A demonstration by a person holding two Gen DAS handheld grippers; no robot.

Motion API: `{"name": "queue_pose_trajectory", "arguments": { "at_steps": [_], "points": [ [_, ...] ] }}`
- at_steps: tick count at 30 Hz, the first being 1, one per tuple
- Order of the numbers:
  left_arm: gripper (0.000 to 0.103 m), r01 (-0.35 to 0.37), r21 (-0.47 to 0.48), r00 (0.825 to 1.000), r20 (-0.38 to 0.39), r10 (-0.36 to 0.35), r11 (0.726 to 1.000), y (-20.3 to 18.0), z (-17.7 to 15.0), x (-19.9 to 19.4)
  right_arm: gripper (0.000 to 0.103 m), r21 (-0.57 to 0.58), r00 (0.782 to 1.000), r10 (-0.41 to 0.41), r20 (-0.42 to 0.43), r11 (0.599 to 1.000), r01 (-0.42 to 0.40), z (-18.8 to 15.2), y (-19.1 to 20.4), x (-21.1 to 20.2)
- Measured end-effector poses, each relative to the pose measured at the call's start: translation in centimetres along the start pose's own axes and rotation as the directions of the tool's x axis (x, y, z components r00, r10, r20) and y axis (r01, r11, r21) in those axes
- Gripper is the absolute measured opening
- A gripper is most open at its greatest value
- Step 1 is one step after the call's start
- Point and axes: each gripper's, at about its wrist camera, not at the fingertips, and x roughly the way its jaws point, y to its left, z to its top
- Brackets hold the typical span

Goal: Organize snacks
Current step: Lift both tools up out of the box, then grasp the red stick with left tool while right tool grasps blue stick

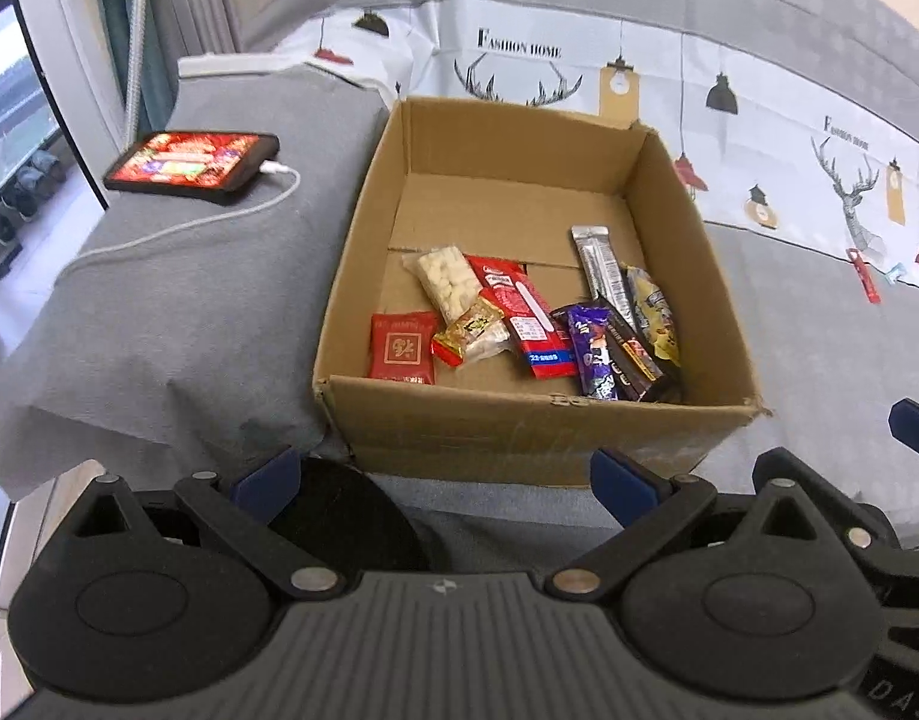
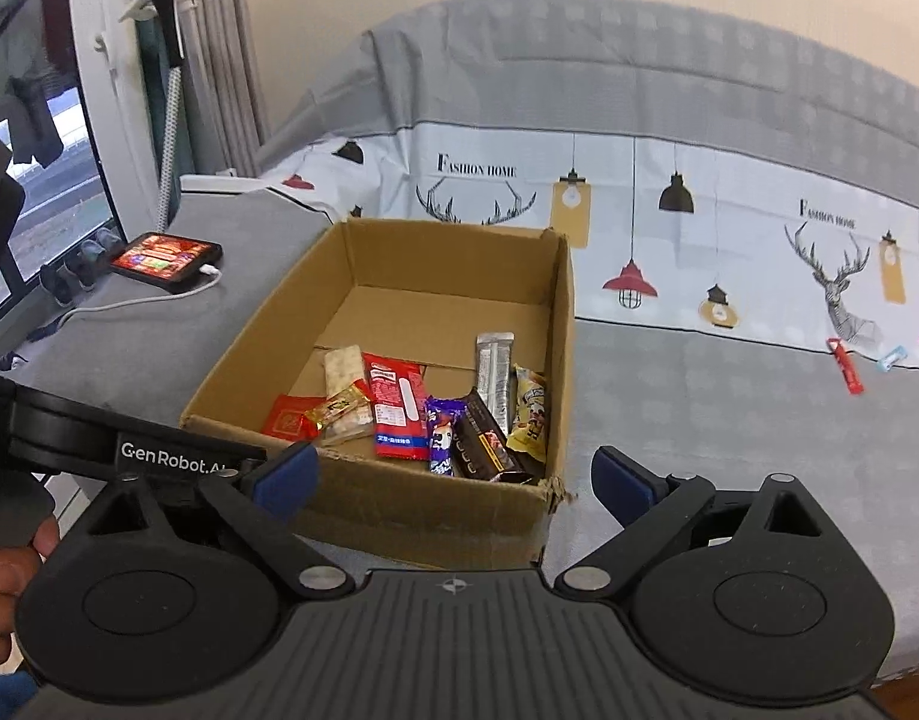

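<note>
Both grippers empty and spread wide; 2 stray snacks lie far to the right on the bed.

The cardboard box [image 2: 399, 498] sits near the bed's [image 2: 699, 420] front edge with about 8 packets along its near wall. The red stick packet [image 2: 846, 367] and the small blue sweet [image 2: 891, 358] lie well apart from it, at the lower border of the printed sheet [image 2: 669, 252]. The packet's long axis runs down and to the right. The right gripper [image 2: 453, 477], nothing between its blue pads, looks the nearer, so that hand likely reaches right and away. The left gripper [image 1: 441, 474], likewise wide and empty, hangs before the box's near wall.
</note>
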Motion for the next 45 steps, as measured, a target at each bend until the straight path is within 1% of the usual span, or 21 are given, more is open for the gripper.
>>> {"name": "queue_pose_trajectory", "arguments": {
  "at_steps": [5,9,17,25,39,43,45],
  "points": [
    [0.103,-0.006,0.012,0.999,0.048,0.006,1.0,-0.2,-1.1,-2.1,0.098,0.002,0.998,-0.006,0.056,1.0,0.006,-0.4,0.0,-2.3],
    [0.103,-0.007,0.02,0.998,0.07,0.006,1.0,-0.4,-1.8,-3.3,0.099,0.007,0.996,-0.008,0.087,1.0,0.007,-0.9,-0.1,-3.7],
    [0.103,-0.004,0.033,0.994,0.108,0.0,0.999,-0.8,-2.9,-5.3,0.1,0.012,0.991,-0.018,0.133,1.0,0.017,-1.7,-0.2,-5.9],
    [0.103,-0.006,0.033,0.991,0.131,0.002,0.999,-0.8,-3.3,-6.4,0.101,0.005,0.986,-0.016,0.164,1.0,0.016,-2.0,-0.1,-7.1],
    [0.103,-0.025,0.055,0.992,0.124,0.018,0.998,-1.8,-3.3,-6.4,0.101,0.03,0.987,-0.007,0.163,1.0,0.002,-2.5,-0.9,-7.2],
    [0.103,-0.029,0.073,0.994,0.104,0.021,0.997,-2.6,-3.0,-5.9,0.101,0.054,0.988,0.0,0.154,0.999,-0.008,-2.6,-1.9,-6.9],
    [0.103,-0.02,0.083,0.997,0.081,0.013,0.996,-3.1,-2.8,-5.5,0.102,0.077,0.989,0.0,0.147,0.997,-0.011,-2.7,-2.7,-6.5]
  ]
}}
